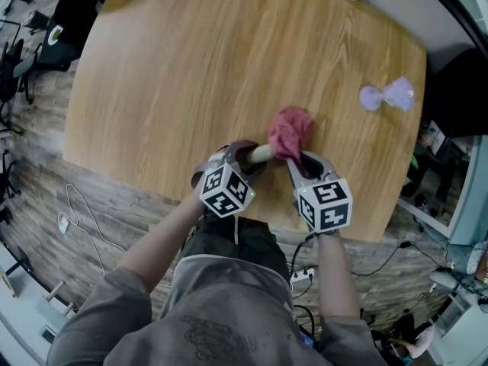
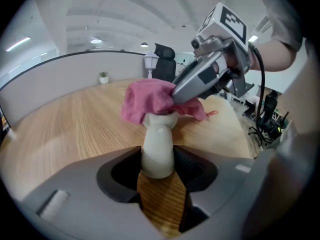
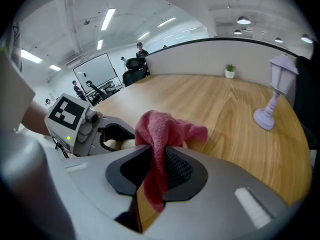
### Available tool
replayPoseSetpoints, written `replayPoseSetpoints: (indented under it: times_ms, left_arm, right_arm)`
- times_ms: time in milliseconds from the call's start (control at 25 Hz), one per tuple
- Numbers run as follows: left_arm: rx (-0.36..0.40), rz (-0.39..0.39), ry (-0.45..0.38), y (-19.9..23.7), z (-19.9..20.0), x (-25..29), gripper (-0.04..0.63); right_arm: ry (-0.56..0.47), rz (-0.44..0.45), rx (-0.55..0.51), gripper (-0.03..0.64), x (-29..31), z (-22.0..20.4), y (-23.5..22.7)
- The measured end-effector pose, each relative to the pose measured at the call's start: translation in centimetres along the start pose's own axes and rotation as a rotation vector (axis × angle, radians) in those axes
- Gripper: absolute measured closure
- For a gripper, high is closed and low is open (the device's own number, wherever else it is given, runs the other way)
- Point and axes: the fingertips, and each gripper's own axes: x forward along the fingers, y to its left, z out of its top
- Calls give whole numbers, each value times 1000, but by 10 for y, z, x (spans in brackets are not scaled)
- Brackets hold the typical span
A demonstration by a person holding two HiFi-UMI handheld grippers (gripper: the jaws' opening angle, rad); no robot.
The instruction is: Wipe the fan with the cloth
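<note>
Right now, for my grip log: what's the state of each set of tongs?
Left tongs: closed on the off-white plastic fan handle.
Right tongs: closed on the crumpled pink cloth.

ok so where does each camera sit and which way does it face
Head view: on the person's head, steeply down at the table; both forearms, left gripper, right gripper show.
Left gripper view: on the left gripper, along its jaws gripping the fan; right gripper ahead.
Right gripper view: on the right gripper, along its jaws pinching the cloth.
All three share the cloth.
</note>
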Motion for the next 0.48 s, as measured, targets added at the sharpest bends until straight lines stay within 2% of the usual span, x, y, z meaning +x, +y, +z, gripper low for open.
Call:
replayPoseSetpoints:
  times_ms: [360,480]
  left_arm:
    - [9,5,-7,-2,0,-1,396]
    - [10,5,-5,-2,0,0,396]
  right_arm:
    - [71,200,-154,537,32,-5,65]
    - [84,252,-156,537,36,-8,72]
